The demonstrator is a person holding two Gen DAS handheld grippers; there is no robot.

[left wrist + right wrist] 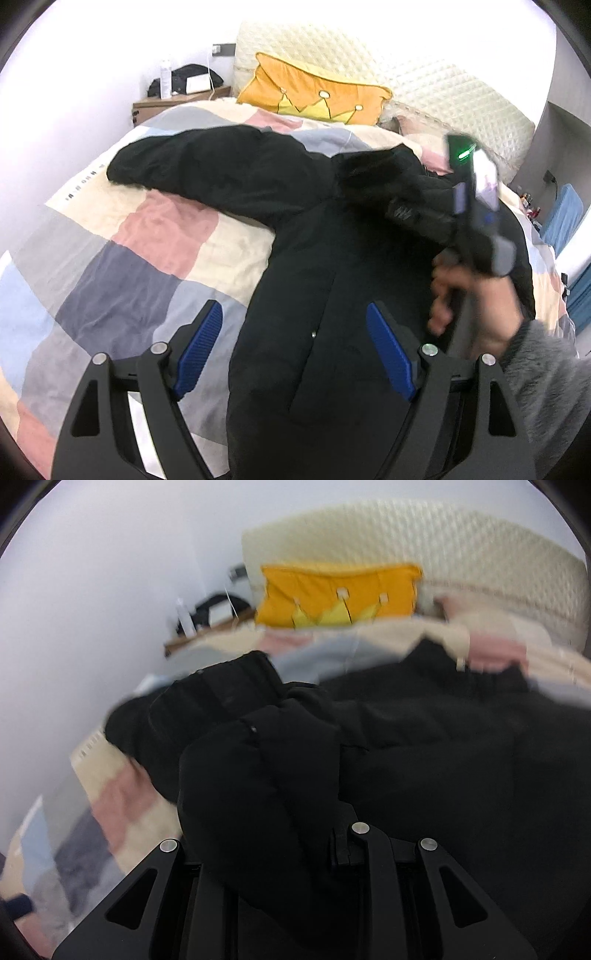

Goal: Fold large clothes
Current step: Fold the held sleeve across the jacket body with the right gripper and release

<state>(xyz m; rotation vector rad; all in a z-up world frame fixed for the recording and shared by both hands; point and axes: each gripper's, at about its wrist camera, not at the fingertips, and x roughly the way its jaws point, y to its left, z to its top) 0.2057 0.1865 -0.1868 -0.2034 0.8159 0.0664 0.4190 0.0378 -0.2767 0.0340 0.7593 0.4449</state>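
Observation:
A large black padded jacket [332, 258] lies spread on a patchwork duvet [147, 240], one sleeve [207, 162] stretched out to the left. My left gripper [293, 308] hovers open over the jacket's lower body, its blue pads [201, 347] wide apart and holding nothing. At the right a hand [461, 295] carries the blurred right gripper above the jacket's chest. In the right wrist view the right gripper [269, 812] is shut on the other sleeve [258, 760], whose bunched fabric hides the fingertips. The jacket body [443, 746] lies beyond it.
A yellow crown pillow [314, 92] leans on the cream quilted headboard [443, 92]. A wooden nightstand [177, 101] with a bottle and a black bag stands at the back left by the wall. Blue furniture [565, 214] is beside the bed's right edge.

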